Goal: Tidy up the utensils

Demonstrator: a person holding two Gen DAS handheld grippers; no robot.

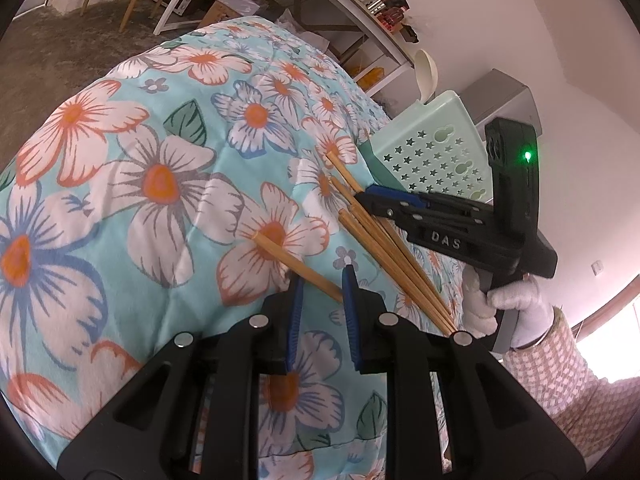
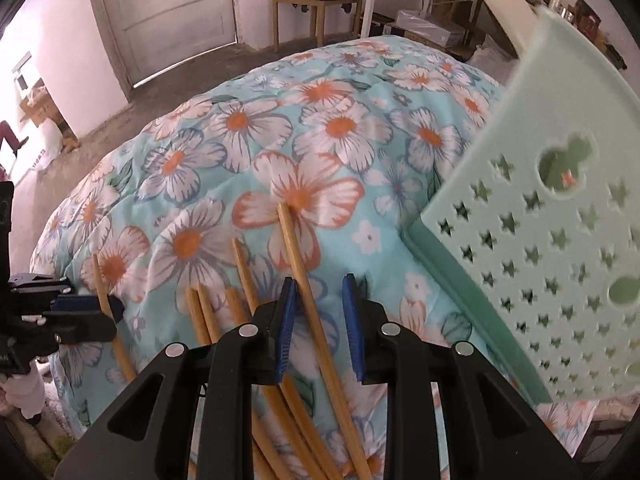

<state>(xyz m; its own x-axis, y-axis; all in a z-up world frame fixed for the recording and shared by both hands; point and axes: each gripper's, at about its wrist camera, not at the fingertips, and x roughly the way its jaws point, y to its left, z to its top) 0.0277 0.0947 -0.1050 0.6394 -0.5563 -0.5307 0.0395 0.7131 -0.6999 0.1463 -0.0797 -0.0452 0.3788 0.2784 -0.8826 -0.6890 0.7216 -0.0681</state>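
Note:
Several wooden chopsticks (image 1: 394, 256) lie fanned on a floral quilt (image 1: 160, 160). One chopstick (image 1: 298, 268) lies apart, crossing between the blue pads of my left gripper (image 1: 322, 280), which is open around it. My right gripper (image 2: 318, 292) is open over the fan; a long chopstick (image 2: 304, 276) runs between its pads. It shows in the left wrist view (image 1: 370, 196) above the pile. A mint green perforated holder (image 2: 560, 240) stands tilted at the right, also in the left wrist view (image 1: 436, 156). The left gripper (image 2: 116, 312) shows at the left edge around one chopstick (image 2: 106, 304).
A cream ladle (image 1: 426, 70) sticks out of the holder. White shelves (image 1: 352, 12) with boxes and a wooden chair (image 2: 316, 0) stand beyond the bed. A grey door (image 2: 172, 12) is at the far wall. The quilt drops off at its far edge.

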